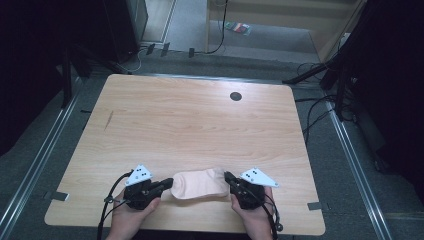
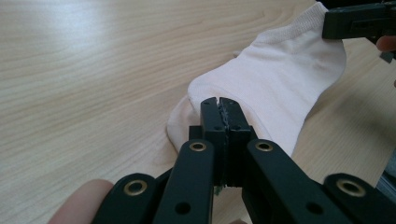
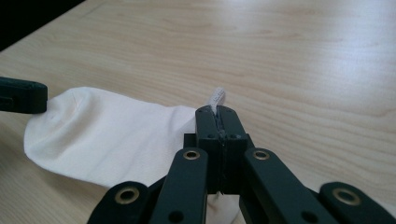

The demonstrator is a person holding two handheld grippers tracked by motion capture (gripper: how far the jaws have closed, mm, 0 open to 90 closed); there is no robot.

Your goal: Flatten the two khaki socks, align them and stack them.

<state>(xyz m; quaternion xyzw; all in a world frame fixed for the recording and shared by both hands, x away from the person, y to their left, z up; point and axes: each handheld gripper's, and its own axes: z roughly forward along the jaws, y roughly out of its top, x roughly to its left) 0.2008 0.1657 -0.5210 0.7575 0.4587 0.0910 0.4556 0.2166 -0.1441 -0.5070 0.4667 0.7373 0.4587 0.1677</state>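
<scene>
Left gripper (image 2: pixel 219 103): jaws pressed together, a thin fold of the sock (image 2: pixel 275 88) pinched between the pads at its toe end. The pinched fabric itself is mostly hidden behind the jaw tips; only a sliver of cloth shows in the seam between them. A fingertip of the person's hand intrudes at the lower left edge of the left gripper view, blurred and cut off.

Right gripper (image 3: pixel 218 111): jaws likewise pressed together, clamped on the sock (image 3: pixel 107 135) at its cuff end. A small white tab of fabric sticks up just above the jaw tips. The rest of the cuff is hidden under the black linkage.

In the high view, the left gripper (image 1: pixel 169 183) and right gripper (image 1: pixel 229 178) face each other, the sock (image 1: pixel 200 183) stretched between them, near the front edge of the table (image 1: pixel 190 120). Whether the sock's middle rests on the wood or hangs just clear cannot be told. Both forearms are cut off by the bottom of the frame.

Each gripper view catches the tip of the other gripper at the far end of the sock, cut off by the frame edge.

Containers: a small dark round fitting (image 1: pixel 235 96) sits in the tabletop near the far edge; its contents are too small to make out. Surroundings beyond the table are dark; cables on the floor (image 1: pixel 310 115) are barely readable.
</scene>
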